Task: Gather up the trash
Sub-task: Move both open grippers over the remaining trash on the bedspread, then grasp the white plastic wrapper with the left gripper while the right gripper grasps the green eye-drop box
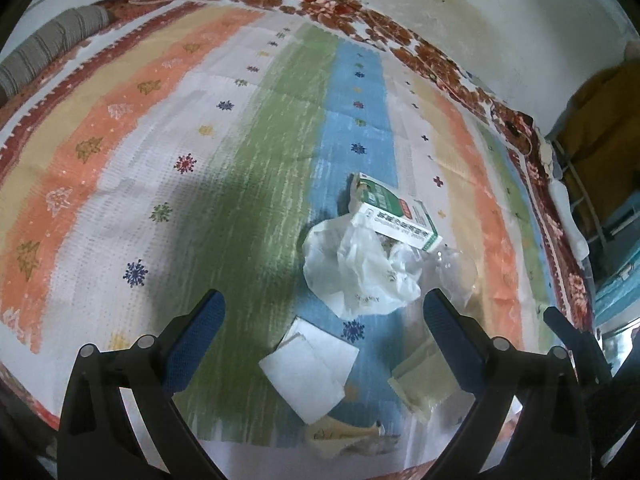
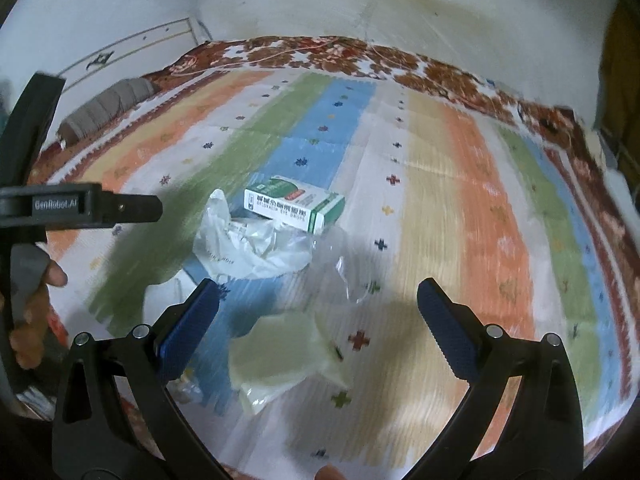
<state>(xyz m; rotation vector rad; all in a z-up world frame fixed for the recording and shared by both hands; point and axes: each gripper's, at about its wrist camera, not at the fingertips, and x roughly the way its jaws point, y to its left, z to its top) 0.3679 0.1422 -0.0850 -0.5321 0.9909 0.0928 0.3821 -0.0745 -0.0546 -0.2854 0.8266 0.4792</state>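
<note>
I'm holding both grippers over the bed (image 1: 460, 128), both released and empty. Left gripper (image 1: 324, 316) is hanging above a folded white paper (image 1: 310, 368), which is lying right under and between its fingers. Right gripper (image 2: 318, 306) is hovering over a pale yellow-green wrapper (image 2: 280, 354), also just below its fingertips; this view is motion-blurred, so edges are soft.

Rest of the trash is sitting ahead of both grippers: a crumpled white bag (image 1: 356, 272) just past the left fingertips, a green-white box (image 1: 394, 212) resting on the bag's far edge, and a clear plastic piece (image 2: 352, 276) right of the bag, hard to outline. Another scrap (image 1: 344, 434) is lying below the paper, close to me, partly hidden.

Judging the step as picking the nearest flat piece. Doing it well: I'm thinking flat paper on soft bedding needs the fingers pressing down into the sheet and straddling a raised fold or edge, then closing slowly so it bunches up rather than slides. Taking paper and wrapper separately, one per gripper, keeps the arms from crossing. Box likely tips off the bag if the bag is pulled first.
</note>
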